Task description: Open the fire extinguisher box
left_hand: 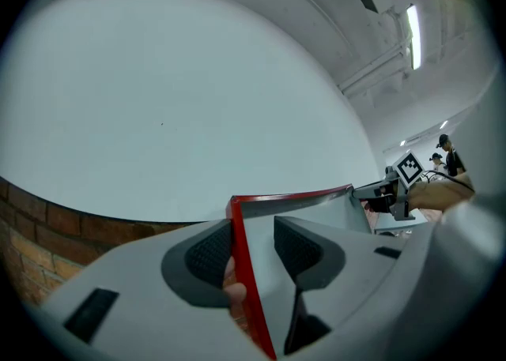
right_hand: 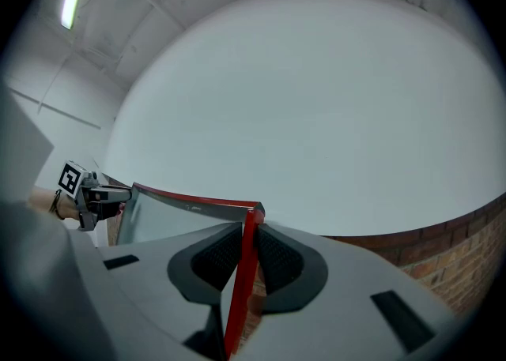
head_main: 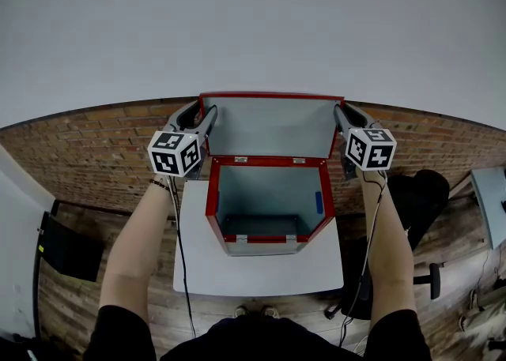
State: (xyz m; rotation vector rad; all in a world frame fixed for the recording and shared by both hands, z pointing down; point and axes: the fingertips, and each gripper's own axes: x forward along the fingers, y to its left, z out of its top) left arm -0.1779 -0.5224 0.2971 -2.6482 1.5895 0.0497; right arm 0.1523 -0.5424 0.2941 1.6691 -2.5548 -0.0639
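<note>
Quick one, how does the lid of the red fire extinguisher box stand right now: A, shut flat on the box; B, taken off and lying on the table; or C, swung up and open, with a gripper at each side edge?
C: in the head view the lid stands raised behind the open fire extinguisher box, with the left gripper and the right gripper at its two side edges.

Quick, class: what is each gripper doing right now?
Left gripper: open, jaws astride the left edge of the red metal box lid.
Right gripper: closed on that lid's right edge.
</note>
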